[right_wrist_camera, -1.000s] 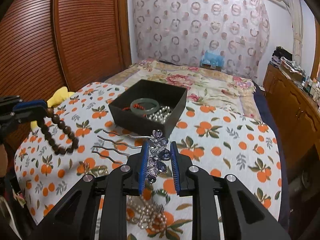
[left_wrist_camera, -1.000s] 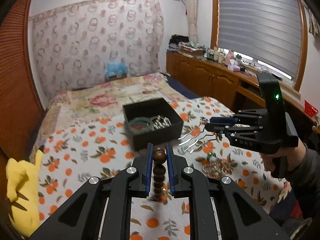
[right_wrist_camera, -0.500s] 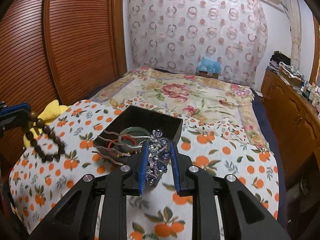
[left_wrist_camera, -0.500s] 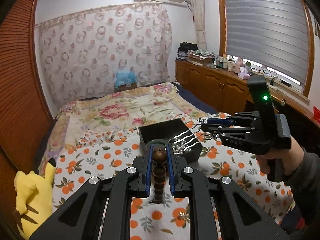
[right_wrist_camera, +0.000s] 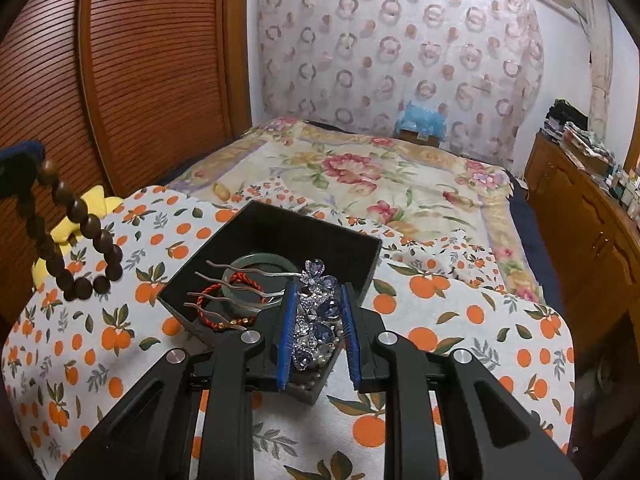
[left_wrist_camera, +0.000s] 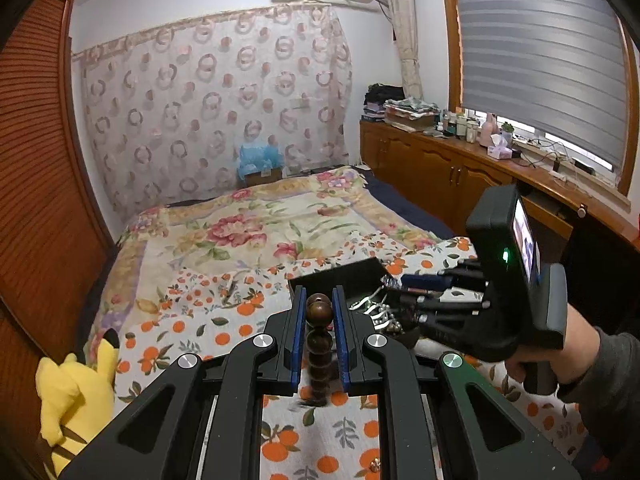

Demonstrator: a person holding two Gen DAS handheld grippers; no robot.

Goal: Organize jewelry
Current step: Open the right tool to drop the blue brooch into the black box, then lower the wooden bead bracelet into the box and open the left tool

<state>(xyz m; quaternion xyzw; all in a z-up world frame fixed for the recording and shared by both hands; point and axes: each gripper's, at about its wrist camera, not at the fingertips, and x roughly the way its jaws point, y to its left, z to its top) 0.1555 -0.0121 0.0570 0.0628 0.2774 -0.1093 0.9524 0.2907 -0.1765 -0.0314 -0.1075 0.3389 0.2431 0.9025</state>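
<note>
Orange-printed cloth (right_wrist_camera: 460, 320) covers the bed under my tongs, and my right gripper (right_wrist_camera: 316, 334) is clenched on the jewelled head of the hair comb (right_wrist_camera: 314, 312), whose thin metal prongs reach out to the left above the black box (right_wrist_camera: 320, 236), over the green bangle (right_wrist_camera: 260, 266) and red cord bracelet (right_wrist_camera: 212, 308) lying inside. My left gripper (left_wrist_camera: 319, 320) grasps the top bead of the wooden bead bracelet (left_wrist_camera: 319, 344), which hangs limp below, beside the box. I judge the comb light but stiff and its stones fragile, so holding the head is right, while the smooth round beads may slip.
</note>
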